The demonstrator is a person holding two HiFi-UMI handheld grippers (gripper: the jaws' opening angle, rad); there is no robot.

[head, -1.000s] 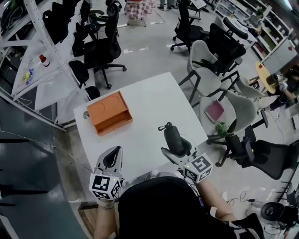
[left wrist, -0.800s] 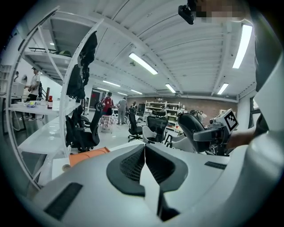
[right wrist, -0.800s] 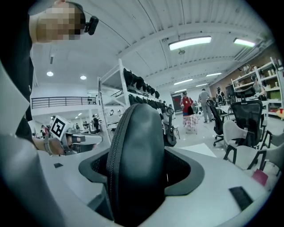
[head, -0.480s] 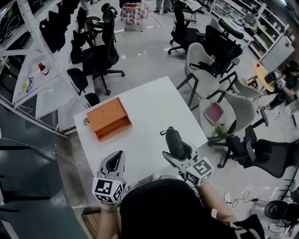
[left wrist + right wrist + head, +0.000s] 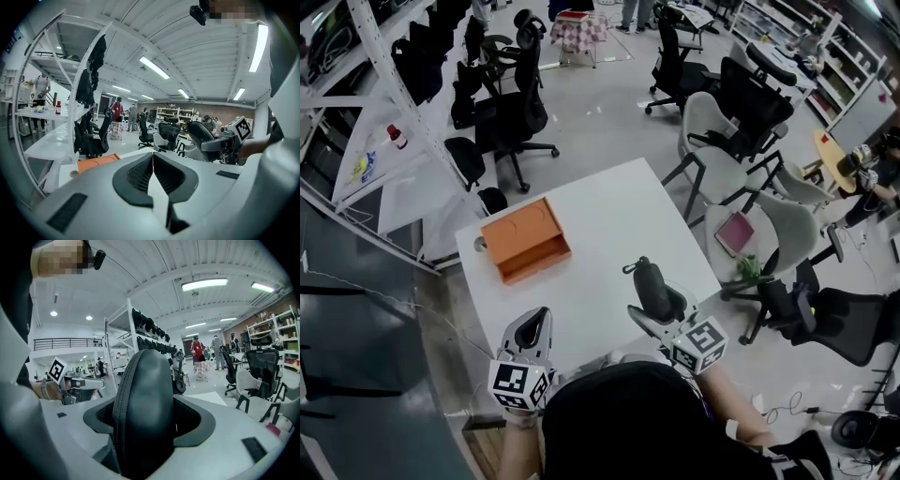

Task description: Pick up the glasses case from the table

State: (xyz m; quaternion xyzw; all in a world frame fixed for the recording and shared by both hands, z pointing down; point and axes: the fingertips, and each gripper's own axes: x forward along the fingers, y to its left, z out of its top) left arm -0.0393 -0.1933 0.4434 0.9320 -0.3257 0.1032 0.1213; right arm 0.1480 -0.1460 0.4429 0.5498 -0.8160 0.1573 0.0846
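The black zippered glasses case (image 5: 650, 286) is held off the white table (image 5: 600, 225) by my right gripper (image 5: 657, 305), whose jaws are shut on it. In the right gripper view the glasses case (image 5: 143, 413) stands on edge between the jaws and fills the middle, its zip facing the camera. My left gripper (image 5: 528, 330) hangs over the table's near left edge, jaws shut with nothing between them; in the left gripper view the left gripper (image 5: 152, 176) has its pads pressed together.
An orange box (image 5: 525, 239) lies on the table's left part, with a small round disc (image 5: 479, 245) at the left edge. Office chairs (image 5: 722, 164) crowd the right side. A metal shelf rack (image 5: 384, 112) stands to the left.
The head view has shifted slightly. Both grippers stay almost where they were, the right one still holding the case above the table.
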